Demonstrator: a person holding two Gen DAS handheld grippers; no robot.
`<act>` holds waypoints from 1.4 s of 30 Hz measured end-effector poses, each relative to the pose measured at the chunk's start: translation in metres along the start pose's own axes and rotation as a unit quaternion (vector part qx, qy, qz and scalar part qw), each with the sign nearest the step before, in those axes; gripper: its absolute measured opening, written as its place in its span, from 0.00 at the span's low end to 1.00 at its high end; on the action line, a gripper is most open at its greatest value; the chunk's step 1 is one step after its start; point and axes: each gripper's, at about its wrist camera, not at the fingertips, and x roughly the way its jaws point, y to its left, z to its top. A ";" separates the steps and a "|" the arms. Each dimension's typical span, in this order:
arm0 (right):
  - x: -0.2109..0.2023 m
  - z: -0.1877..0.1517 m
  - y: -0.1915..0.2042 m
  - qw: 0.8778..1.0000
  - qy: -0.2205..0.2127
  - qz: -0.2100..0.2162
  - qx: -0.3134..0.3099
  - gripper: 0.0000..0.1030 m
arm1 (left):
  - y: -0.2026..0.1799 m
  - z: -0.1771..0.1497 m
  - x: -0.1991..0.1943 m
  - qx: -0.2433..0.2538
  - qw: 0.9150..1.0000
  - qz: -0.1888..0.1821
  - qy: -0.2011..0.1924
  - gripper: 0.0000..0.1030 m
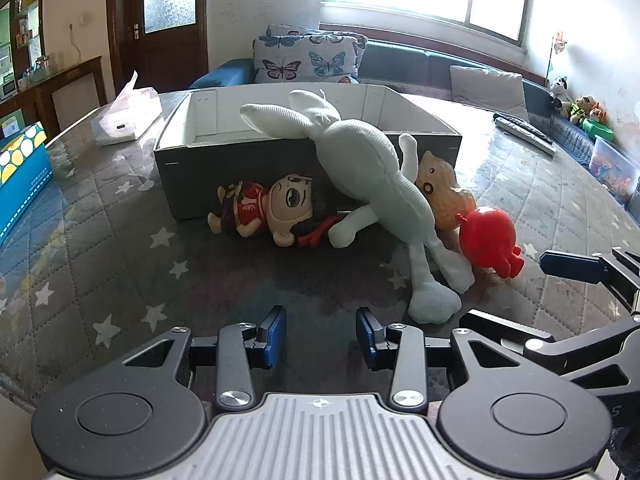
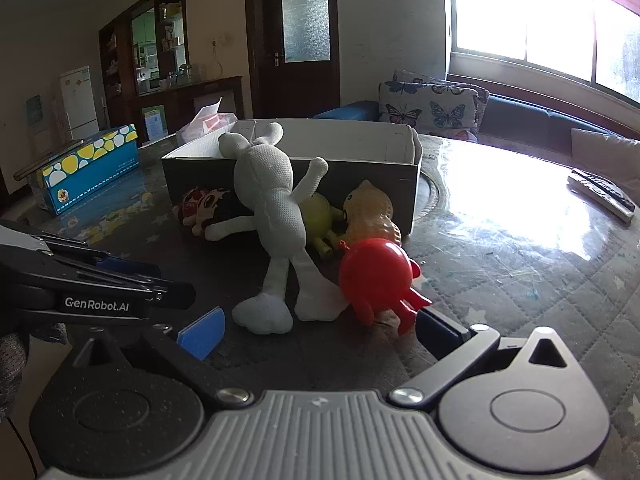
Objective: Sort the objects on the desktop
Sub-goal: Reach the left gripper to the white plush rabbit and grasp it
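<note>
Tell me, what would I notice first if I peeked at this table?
The big white plush rabbit, leaning against the open box with its ears over the rim. Beside its legs sits a bright red toy, and a doll in a red dress lies along the box's front.

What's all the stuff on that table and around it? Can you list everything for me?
box: 1, dark outside, white inside, open, mid-table
plush rabbit: 1, white, leaning on box front, ears over its rim
doll: 1, red dress, lying before the box
peanut toy: 1, tan, beside the rabbit
red toy: 1, nearest, right of the rabbit
yellow-green toy: 1, behind the rabbit
tissue box: 1, blue with spots, far left
tissue pack: 1, white, left of box
remotes: 2, right
butterfly cushions: 2, sofa behind
left gripper: 1, black with blue pads, open
right gripper: 1, same, open wide
</note>
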 end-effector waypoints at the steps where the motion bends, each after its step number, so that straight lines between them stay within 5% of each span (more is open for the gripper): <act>1: 0.000 0.000 0.000 1.000 0.000 0.001 0.000 1.00 | 0.000 0.000 0.000 0.000 1.000 0.000 0.000 0.39; 42: 0.018 0.042 0.010 0.999 -0.017 0.024 -0.043 0.92 | 0.021 0.048 0.000 -0.022 0.999 -0.036 -0.019 0.39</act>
